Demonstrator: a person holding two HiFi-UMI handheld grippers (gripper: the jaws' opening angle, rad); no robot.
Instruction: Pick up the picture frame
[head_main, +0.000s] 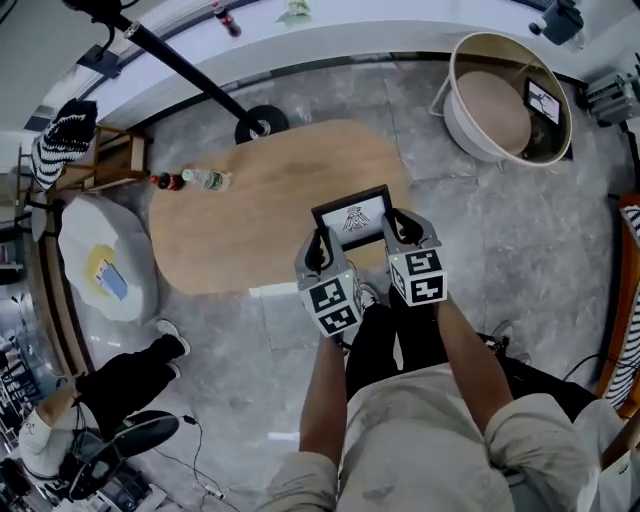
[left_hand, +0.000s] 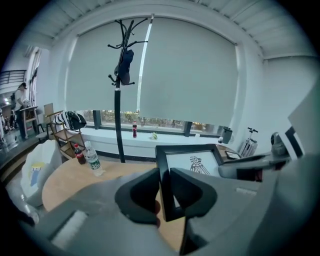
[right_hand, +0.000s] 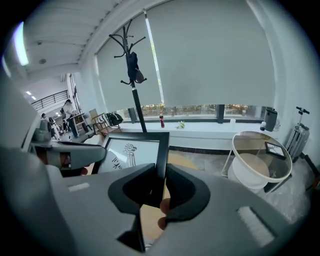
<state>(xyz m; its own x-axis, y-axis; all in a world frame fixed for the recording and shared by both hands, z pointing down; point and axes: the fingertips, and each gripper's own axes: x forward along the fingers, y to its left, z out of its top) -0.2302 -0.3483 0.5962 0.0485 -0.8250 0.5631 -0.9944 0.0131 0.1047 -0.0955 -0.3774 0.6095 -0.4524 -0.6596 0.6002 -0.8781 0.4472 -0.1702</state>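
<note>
A black picture frame (head_main: 353, 216) with a white print of a dark figure hangs above the oval wooden table (head_main: 240, 210), held from both sides. My left gripper (head_main: 321, 243) is shut on the frame's left edge (left_hand: 161, 180), and its pads press on the black moulding. My right gripper (head_main: 398, 224) is shut on the frame's right edge (right_hand: 162, 150). In the left gripper view the print (left_hand: 196, 162) faces the camera, with the right gripper beyond it. The frame stands nearly upright, tilted slightly back.
Two bottles (head_main: 195, 180) lie near the table's far left edge. A coat stand base (head_main: 261, 124) sits behind the table. A round white basket table (head_main: 508, 98) stands at the right, a white beanbag (head_main: 105, 260) at the left, and a person's legs (head_main: 120, 375) at the lower left.
</note>
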